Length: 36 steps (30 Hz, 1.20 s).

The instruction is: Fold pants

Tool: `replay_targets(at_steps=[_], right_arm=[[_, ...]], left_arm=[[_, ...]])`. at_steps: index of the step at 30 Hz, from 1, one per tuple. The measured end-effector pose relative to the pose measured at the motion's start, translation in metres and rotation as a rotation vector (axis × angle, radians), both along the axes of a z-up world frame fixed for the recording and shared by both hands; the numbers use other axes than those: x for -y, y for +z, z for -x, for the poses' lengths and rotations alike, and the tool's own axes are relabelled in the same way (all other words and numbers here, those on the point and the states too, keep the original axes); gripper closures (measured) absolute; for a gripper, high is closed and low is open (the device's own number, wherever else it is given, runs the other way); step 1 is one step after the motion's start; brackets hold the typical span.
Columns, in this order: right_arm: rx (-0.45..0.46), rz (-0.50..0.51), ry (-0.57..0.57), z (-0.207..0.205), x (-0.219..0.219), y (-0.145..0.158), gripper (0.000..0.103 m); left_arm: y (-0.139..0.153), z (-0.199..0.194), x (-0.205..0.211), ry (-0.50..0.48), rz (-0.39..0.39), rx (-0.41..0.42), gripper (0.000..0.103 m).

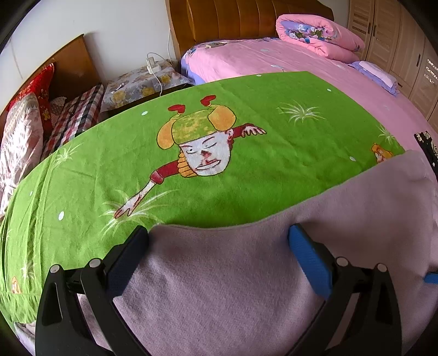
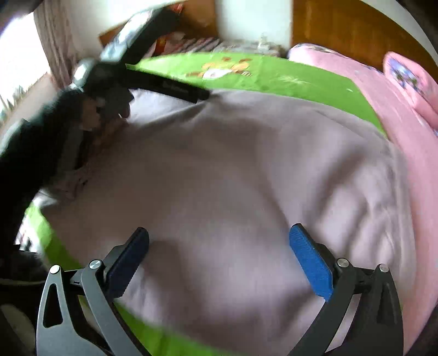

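**Desk:** Where do the pants lie?

**Photographer:** The pale lilac pants (image 1: 246,273) are spread flat on a green cartoon sheet (image 1: 191,115) that covers the near part of the bed. In the left wrist view their far edge runs just short of the printed figure in the camouflage helmet (image 1: 202,148), and the cloth fills everything on the near side of that figure.

**Desk:** And the left gripper?

**Photographer:** The left gripper (image 1: 219,235) hovers low over the pants on the near side of the figure, its fingers (image 1: 309,260) spread wide apart with nothing between them but flat cloth. Whether the tips touch the fabric, I cannot tell.

**Desk:** The right one?

**Photographer:** The right gripper (image 2: 219,235) also hangs over the pants (image 2: 232,178), fingers (image 2: 310,263) wide apart and empty. That view is blurred. Past it, toward the figure, the left gripper (image 2: 191,93) shows as a dark shape at the far edge of the cloth.

**Desk:** Anything beyond the figure?

**Photographer:** A pink bedspread (image 1: 273,60), a folded pink quilt (image 1: 317,35) against a wooden headboard (image 1: 246,19), and a covered nightstand (image 1: 142,82) with a white charger (image 1: 152,64).
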State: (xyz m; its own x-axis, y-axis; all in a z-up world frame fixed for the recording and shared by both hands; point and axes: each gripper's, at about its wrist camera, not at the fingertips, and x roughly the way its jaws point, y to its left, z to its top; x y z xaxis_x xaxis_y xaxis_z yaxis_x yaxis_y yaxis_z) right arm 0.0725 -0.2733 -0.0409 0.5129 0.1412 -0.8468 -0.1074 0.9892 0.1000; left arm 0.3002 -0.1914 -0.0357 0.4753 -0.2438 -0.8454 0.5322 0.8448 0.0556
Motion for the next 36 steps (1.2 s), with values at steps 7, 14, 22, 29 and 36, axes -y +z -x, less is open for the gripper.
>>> replay_targets(at_steps=[7, 14, 22, 29, 36], right_arm=[[0.133, -0.075, -0.224, 0.010, 0.041, 0.025, 0.005], [0.042, -0.050, -0.173, 0.029, 0.045, -0.001, 0.005], [0.145, -0.444, -0.453, 0.124, 0.121, 0.006, 0.005], [0.162, -0.647, -0.551, 0.110, 0.138, -0.013, 0.005], [0.113, -0.624, -0.598, 0.060, 0.142, -0.010, 0.004]], left_arm=[[0.000, 0.001, -0.001, 0.000, 0.004, -0.004, 0.001], [0.005, 0.005, -0.001, 0.040, -0.022, 0.010, 0.001], [0.039, 0.081, 0.076, -0.210, 0.122, 0.041, 0.002], [0.004, 0.083, 0.097, -0.240, 0.115, -0.081, 0.001], [0.006, 0.089, 0.096, -0.246, 0.104, -0.070, 0.001]])
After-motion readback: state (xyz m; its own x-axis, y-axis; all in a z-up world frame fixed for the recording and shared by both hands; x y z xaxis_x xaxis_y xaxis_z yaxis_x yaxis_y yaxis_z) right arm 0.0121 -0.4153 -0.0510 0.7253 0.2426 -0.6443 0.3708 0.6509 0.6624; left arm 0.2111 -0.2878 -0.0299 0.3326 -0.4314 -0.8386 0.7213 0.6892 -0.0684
